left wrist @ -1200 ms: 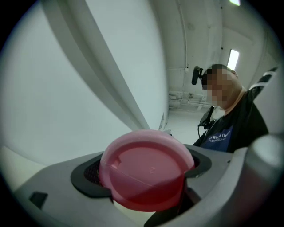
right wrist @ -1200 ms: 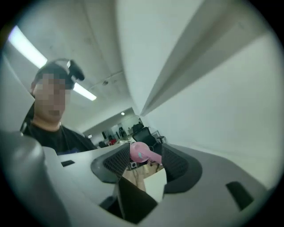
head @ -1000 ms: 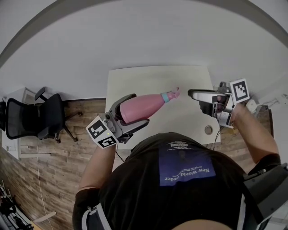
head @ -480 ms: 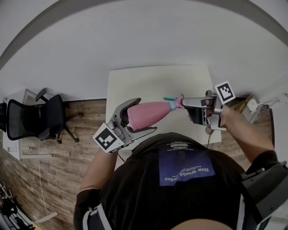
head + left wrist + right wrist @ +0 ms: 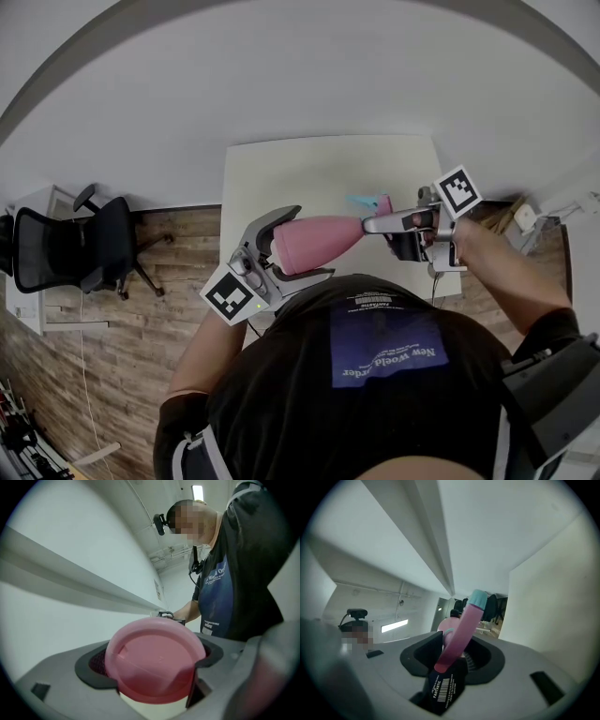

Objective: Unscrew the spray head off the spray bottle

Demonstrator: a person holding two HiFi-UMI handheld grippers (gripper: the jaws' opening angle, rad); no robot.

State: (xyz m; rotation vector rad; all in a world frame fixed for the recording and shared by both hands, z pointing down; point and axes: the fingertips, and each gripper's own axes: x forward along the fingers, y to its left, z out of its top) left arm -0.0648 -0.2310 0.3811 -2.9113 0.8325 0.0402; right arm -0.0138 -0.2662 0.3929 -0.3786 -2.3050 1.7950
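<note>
The pink spray bottle (image 5: 314, 241) is held in the air over the near edge of the tabletop (image 5: 309, 173), lying on its side. Its long axis runs straight from one gripper to the other.

The left gripper (image 5: 150, 670) is at the bottle's base end. Its 2 jaws are spread wide and clamped against the round body, and its camera looks straight at the flat bottom.

The spray head (image 5: 461, 630) is at the bottle's other end. The right gripper (image 5: 392, 223) meets it there, so this is the nearer gripper for the twist. Its jaws are closing with the head between them, and both pads look to be already against the head's sides near the teal collar. The nozzle arm sticks out past the jaws, and a black barcode tag (image 5: 443, 688) hangs from the head below them.

Because both grippers are lined up on the bottle's axis, I judge that the coming turn must go around that axis while the left gripper keeps the body from spinning.
</note>
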